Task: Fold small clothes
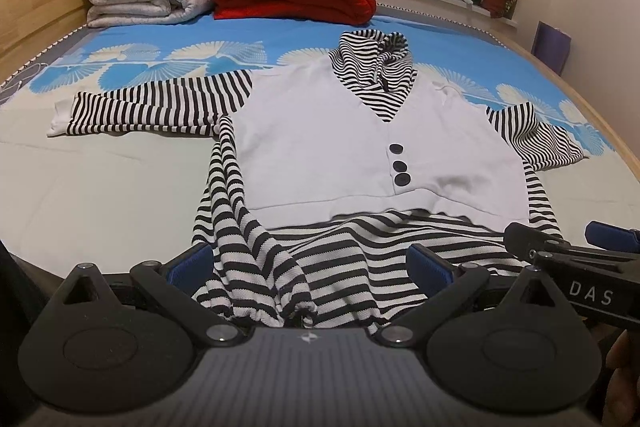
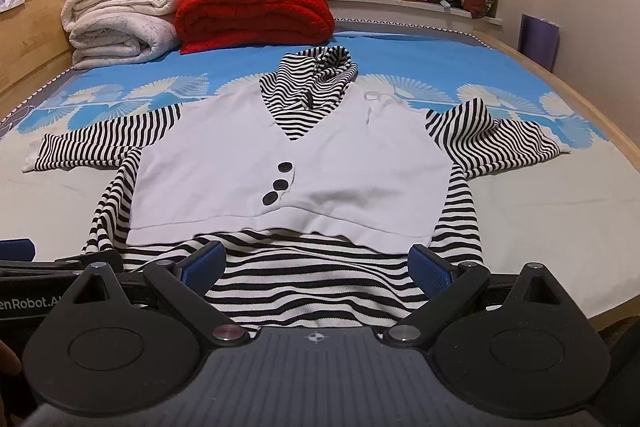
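Left gripper [image 1: 310,267] and right gripper [image 2: 318,267] wide open, empty, astride striped hem [image 2: 316,279] (rumpled between left jaws)

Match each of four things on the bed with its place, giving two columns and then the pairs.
Things
1. striped top with white vest front
2. folded red knitted blanket
3. rolled cream fleece blankets
4. three dark round buttons

Places
A. against the wooden headboard, left of the red one
B. down the white front, below the V-neck
C. spread flat mid-bed, sleeves out
D. far end of the bed, beyond the striped collar

Pairs: 1-C, 2-D, 3-A, 4-B
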`<state>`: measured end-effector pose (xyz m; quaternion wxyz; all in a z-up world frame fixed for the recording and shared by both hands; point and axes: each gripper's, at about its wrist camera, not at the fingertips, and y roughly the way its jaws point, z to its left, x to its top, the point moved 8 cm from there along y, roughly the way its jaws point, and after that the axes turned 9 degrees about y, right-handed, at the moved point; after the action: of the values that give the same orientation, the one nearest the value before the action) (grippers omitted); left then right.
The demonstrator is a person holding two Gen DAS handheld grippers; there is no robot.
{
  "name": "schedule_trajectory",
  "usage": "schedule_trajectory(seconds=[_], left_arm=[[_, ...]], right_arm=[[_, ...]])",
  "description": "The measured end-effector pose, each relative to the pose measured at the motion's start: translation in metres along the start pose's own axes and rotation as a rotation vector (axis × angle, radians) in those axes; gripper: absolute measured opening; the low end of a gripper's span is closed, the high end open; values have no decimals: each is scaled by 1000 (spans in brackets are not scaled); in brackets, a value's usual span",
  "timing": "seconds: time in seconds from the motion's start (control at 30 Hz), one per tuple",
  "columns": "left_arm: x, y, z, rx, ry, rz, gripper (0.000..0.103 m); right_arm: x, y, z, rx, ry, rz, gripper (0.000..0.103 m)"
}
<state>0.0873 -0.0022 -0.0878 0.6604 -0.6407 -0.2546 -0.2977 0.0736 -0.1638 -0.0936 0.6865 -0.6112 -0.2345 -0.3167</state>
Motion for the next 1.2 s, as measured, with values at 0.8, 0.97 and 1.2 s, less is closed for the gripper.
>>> schedule_trajectory(seconds=[0.8,0.97,1.2], left_arm=[[-1,2,-4,-2,-1,2,102],[-2,3,-7,-4,-3,3,102],[-1,3,-7,-3,-2,2,102]], right_arm=[[1,1,-2,-6,4,4,97],[0,2,-2,-7,5,5,97],[0,2,-4,-8,7,6,97]])
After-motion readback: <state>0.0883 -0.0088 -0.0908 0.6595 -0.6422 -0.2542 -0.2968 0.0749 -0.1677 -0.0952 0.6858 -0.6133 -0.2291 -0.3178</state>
